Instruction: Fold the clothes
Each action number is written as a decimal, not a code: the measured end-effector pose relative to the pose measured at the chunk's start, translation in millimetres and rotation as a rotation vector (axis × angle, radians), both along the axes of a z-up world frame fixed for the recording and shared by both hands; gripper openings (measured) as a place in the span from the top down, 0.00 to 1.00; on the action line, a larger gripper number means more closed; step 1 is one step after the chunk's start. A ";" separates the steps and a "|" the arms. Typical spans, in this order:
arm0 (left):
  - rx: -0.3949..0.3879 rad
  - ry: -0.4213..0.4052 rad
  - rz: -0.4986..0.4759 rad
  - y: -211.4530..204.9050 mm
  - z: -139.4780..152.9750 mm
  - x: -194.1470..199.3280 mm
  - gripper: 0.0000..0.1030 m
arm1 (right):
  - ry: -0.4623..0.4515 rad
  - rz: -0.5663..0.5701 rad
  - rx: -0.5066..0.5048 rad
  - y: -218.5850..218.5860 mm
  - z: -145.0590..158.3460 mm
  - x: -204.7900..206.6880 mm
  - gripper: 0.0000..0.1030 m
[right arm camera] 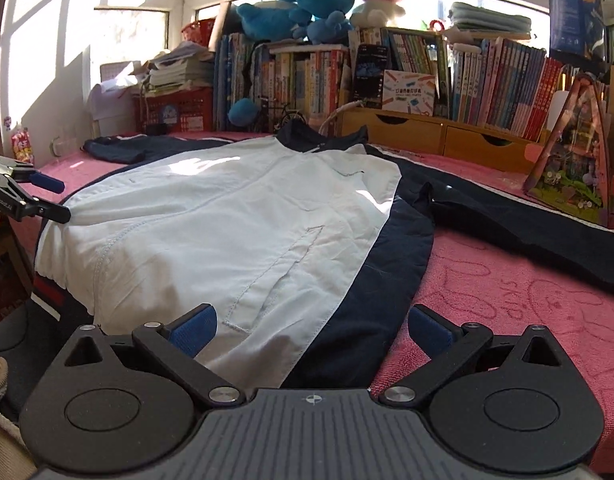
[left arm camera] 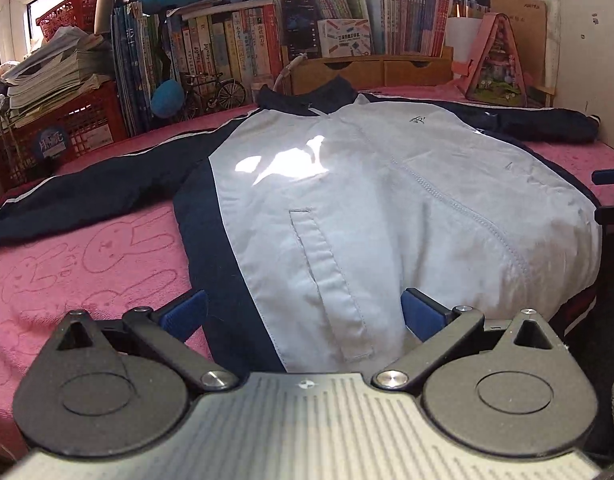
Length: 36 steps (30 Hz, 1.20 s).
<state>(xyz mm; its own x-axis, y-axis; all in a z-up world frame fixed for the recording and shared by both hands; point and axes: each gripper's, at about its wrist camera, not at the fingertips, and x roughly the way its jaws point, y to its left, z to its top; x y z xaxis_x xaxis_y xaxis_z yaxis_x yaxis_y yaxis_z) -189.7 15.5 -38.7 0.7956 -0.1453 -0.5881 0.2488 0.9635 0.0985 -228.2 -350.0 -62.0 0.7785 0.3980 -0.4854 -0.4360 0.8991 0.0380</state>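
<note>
Jacket (left arm camera: 347, 200): white front, navy side panels, collar and sleeves; lies flat and face up on the pink towel (left arm camera: 87, 260), zipper shut, collar toward the books, hem toward both cameras. Both sleeves spread outward to either side. A welt pocket shows on each front half. Patches of sunlight fall on the chest.

Left gripper (left arm camera: 303, 312): at the hem, over the jacket's navy side panel and the adjoining white front. Jaws spread wide, blue pads (left arm camera: 421, 314) well apart, nothing held between them. The jacket cloth lies under and between the fingers; whether the fingers touch it cannot be told.

Right gripper (right arm camera: 313, 326): at the hem on the opposite side, over the white front and navy panel there. Jaws spread wide, holding nothing. Its left pad (right arm camera: 195, 330) sits over white cloth, the other just beside the navy edge over the towel.

Pink towel: embossed with rabbit outlines, covers the whole work surface.

Books (right arm camera: 487, 80): upright row along the back, behind the jacket.

Wooden drawers (right arm camera: 427, 130): two, under the books, just behind the collar.

Plush toys (right arm camera: 307, 4): blue ones and a pink-and-white rabbit on top of the books.

Red crate (left arm camera: 67, 128): at the left back, stacked papers on it.

Toy bicycle (left arm camera: 215, 90): small, before the books.

Triangular model house (left arm camera: 499, 64): at the right back.
</note>
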 end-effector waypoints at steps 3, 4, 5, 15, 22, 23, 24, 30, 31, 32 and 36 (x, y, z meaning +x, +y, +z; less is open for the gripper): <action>0.007 -0.045 -0.012 -9.4 9.1 12.4 0.00 | -0.006 -0.031 0.097 -0.1 13.0 17.8 0.00; 0.004 -0.054 -0.014 -12.4 10.7 18.2 0.00 | -0.008 -0.041 0.129 -0.1 17.4 23.7 0.00; -0.002 -0.061 -0.015 -15.3 11.8 24.5 0.00 | -0.007 -0.036 0.131 6.9 18.2 30.8 0.00; 0.030 -0.034 0.042 -33.7 -4.9 74.3 0.00 | -0.003 0.075 0.032 89.3 23.7 92.4 0.00; 0.057 0.014 0.050 -31.0 -28.0 73.8 0.00 | 0.090 0.065 0.001 103.9 20.7 144.8 0.00; 0.042 0.023 0.052 -28.9 -28.1 73.9 0.00 | 0.103 0.049 0.006 103.2 21.3 155.1 0.00; 0.028 0.032 0.056 -27.0 -27.9 74.4 0.00 | 0.117 0.033 0.012 102.5 21.8 165.4 0.00; -0.019 0.051 0.067 -21.2 -28.0 75.8 0.00 | 0.208 -0.111 0.062 77.1 4.1 236.3 0.00; -0.021 0.052 0.068 -21.2 -27.8 75.9 0.00 | 0.231 -0.138 0.053 71.6 -1.7 247.3 0.00; -0.023 0.053 0.069 -21.2 -27.7 76.1 0.00 | 0.247 -0.176 0.030 65.9 -6.1 256.7 0.00; -0.030 0.063 0.073 -20.6 -27.2 77.6 0.00 | 0.210 -0.310 -0.103 42.6 -19.0 281.6 0.00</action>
